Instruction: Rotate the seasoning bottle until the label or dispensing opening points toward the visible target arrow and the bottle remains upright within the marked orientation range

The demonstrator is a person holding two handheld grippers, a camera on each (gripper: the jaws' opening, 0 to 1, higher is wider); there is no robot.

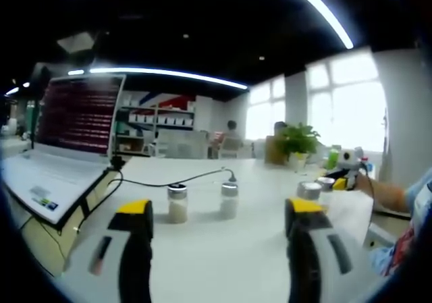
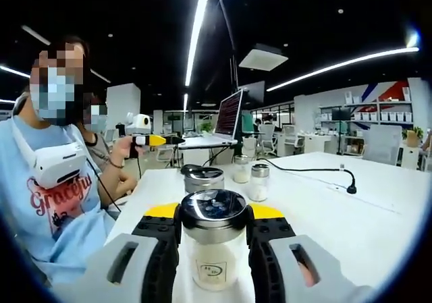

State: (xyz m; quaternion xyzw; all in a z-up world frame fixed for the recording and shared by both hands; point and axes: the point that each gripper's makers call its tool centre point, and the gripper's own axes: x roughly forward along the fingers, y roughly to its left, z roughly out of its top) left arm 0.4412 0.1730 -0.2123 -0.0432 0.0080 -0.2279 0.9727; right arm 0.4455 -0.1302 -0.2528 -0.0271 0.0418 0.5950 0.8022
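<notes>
Seasoning bottle [image 2: 214,245] upright in right tongs [image 2: 214,230], label facing camera

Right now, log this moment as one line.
right claw: shut on seasoning bottle, upright | left claw: open, empty | two shakers ahead on white table | arrow: not visible

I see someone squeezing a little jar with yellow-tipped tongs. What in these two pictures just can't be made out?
- Target arrow: no mark is discernible on the table in either view.
- Held bottle, right gripper view: its label print is too small to read, and the right gripper covers its sides.
- Far bottles, left gripper view: too blurred to see labels or openings.
- Laptop screen: text blurred.
</notes>
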